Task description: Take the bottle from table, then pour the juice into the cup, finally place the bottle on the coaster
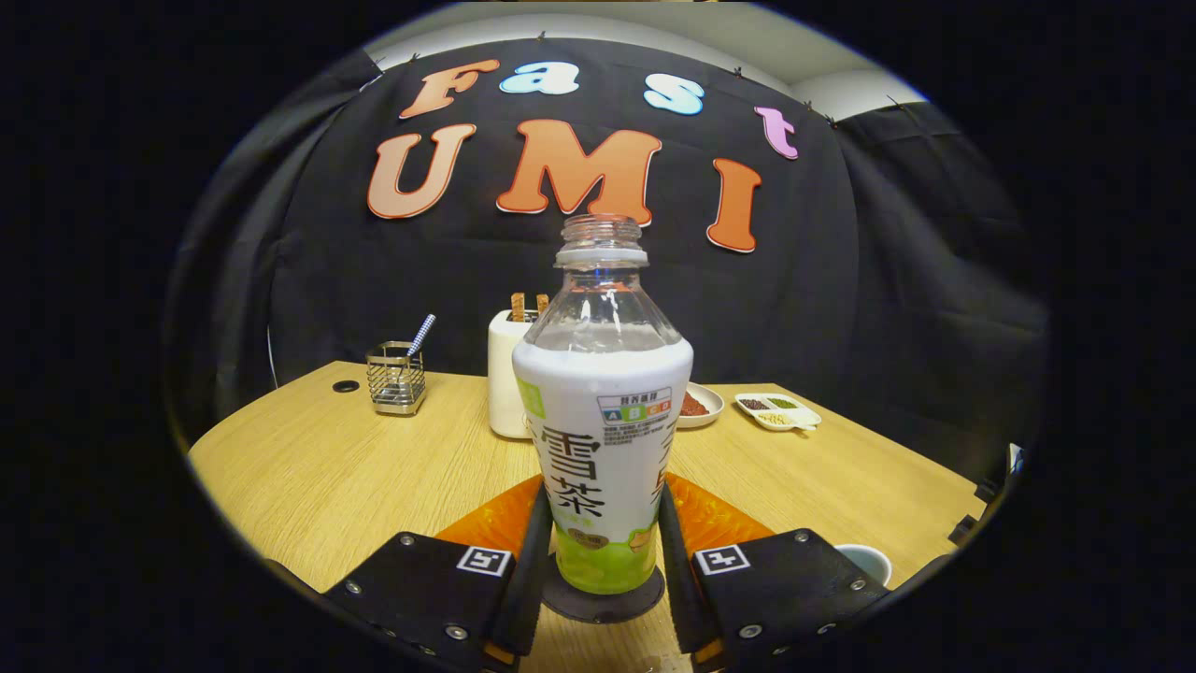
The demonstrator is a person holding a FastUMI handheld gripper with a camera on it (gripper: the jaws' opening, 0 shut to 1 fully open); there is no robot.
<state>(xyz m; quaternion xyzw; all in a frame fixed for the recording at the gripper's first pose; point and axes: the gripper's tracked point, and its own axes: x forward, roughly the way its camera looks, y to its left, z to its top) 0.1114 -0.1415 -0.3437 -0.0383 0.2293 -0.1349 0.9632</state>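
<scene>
An uncapped clear bottle (601,421) with a white and green label stands upright on a dark round coaster (603,603) on the wooden table (327,467). My gripper (600,547) has one finger against each side of the bottle's lower body, pressing on it. A white cup (867,561) peeks out just right of the right finger, its inside hidden.
Behind the bottle stands a white toaster (507,383) with toast in it. A wire utensil holder (396,377) with a straw sits to the far left. A small plate (701,404) and a divided dish (777,411) lie at the far right.
</scene>
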